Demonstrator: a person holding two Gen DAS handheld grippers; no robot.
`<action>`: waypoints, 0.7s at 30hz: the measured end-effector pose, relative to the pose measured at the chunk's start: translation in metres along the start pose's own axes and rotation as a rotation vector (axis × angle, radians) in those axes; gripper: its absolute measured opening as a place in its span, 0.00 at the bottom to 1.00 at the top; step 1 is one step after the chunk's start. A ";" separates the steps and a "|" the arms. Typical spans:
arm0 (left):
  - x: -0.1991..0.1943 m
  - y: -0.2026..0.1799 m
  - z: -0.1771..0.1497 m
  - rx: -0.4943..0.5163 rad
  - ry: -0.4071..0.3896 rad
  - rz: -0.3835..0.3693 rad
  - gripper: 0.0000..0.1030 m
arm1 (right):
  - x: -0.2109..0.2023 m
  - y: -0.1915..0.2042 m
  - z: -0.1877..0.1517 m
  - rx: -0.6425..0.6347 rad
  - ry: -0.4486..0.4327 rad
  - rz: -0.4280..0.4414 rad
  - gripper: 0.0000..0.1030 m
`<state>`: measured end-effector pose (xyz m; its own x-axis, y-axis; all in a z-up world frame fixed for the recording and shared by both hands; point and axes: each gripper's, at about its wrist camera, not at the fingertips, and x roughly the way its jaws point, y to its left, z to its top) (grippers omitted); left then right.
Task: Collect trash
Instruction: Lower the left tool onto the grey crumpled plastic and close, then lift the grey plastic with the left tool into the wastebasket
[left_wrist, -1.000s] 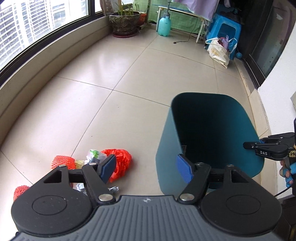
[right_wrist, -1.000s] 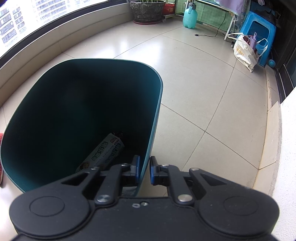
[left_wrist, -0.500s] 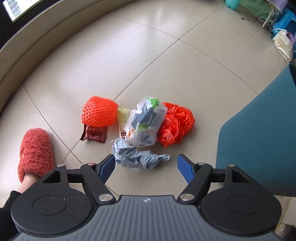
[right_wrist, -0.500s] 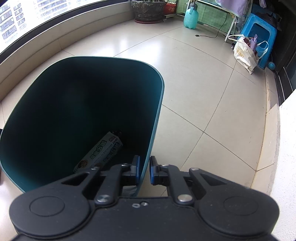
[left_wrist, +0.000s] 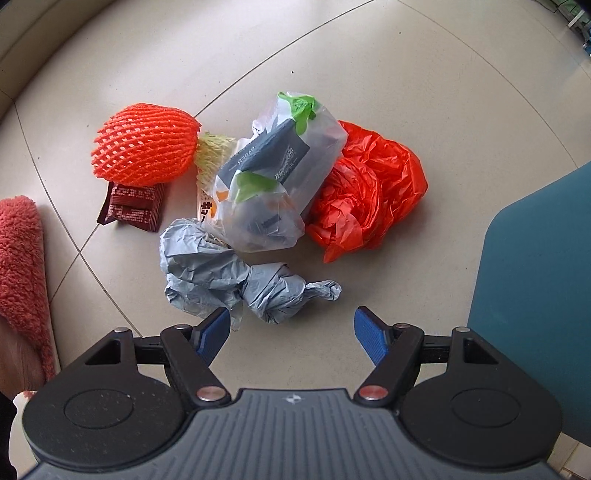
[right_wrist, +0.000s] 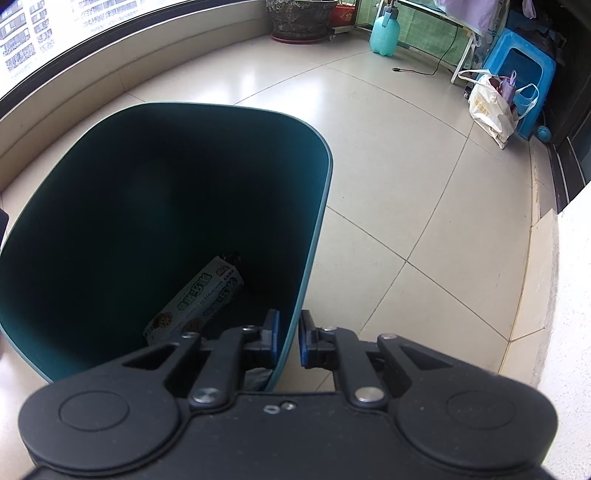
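Trash heaped on the tiled floor (left_wrist: 369, 92) under me.
On it I see an orange foam net (left_wrist: 144, 146), a dark red wrapper (left_wrist: 131, 210), crumpled grey paper (left_wrist: 229, 280), a clear bag of packaging (left_wrist: 273, 177), an orange plastic bag (left_wrist: 369, 195), and beside them the teal bin (right_wrist: 310, 236).

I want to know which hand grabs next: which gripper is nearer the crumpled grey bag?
Left. The left gripper hangs open just above the crumpled grey bag; the right gripper is clamped on the teal bin rim.
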<state>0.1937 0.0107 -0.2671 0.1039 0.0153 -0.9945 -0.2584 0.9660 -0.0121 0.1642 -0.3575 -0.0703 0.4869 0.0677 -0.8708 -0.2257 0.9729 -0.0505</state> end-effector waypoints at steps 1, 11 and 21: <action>0.005 -0.001 0.001 -0.005 0.006 0.004 0.71 | 0.001 0.000 0.000 -0.004 0.005 -0.001 0.10; 0.039 0.010 0.020 -0.099 0.036 0.061 0.71 | 0.004 0.003 0.002 -0.018 0.008 -0.013 0.09; 0.050 0.027 0.019 -0.084 0.052 0.071 0.54 | 0.011 0.012 0.006 -0.024 0.016 -0.062 0.07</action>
<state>0.2105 0.0425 -0.3147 0.0332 0.0670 -0.9972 -0.3429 0.9380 0.0516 0.1713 -0.3436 -0.0775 0.4873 0.0036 -0.8732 -0.2155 0.9696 -0.1162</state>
